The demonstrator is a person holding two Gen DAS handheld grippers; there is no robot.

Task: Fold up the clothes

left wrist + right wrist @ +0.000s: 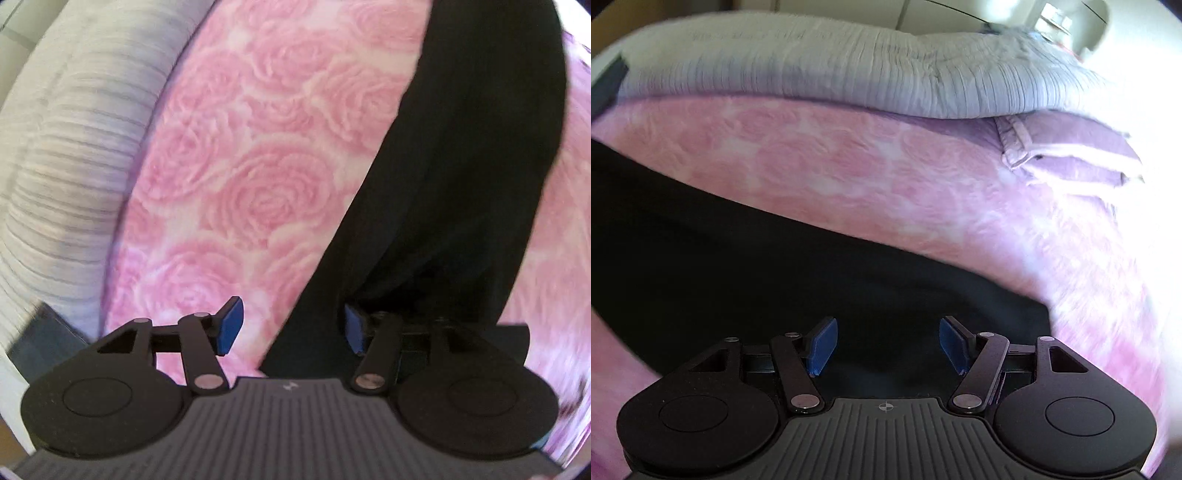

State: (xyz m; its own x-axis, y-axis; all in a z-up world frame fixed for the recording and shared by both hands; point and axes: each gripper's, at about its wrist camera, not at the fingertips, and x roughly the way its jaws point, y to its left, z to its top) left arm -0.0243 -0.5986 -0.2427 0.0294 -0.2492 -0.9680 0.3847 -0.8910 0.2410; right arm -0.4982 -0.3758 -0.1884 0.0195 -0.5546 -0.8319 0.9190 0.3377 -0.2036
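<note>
A long black garment lies flat on a pink rose-patterned bedspread. In the left wrist view it runs from the top right down to my left gripper, which is open; its blue pads stand wide apart, the right one over the garment's near end, the left one over the bedspread. In the right wrist view the black garment crosses from the left to the lower middle, and my right gripper hangs open just above its near edge, with nothing between the pads.
A grey-white ribbed pillow lies along the bedspread's edge, and the pillow fills the back of the right wrist view. A folded lilac cloth sits at the right beside it. Pink bedspread spreads beyond the garment.
</note>
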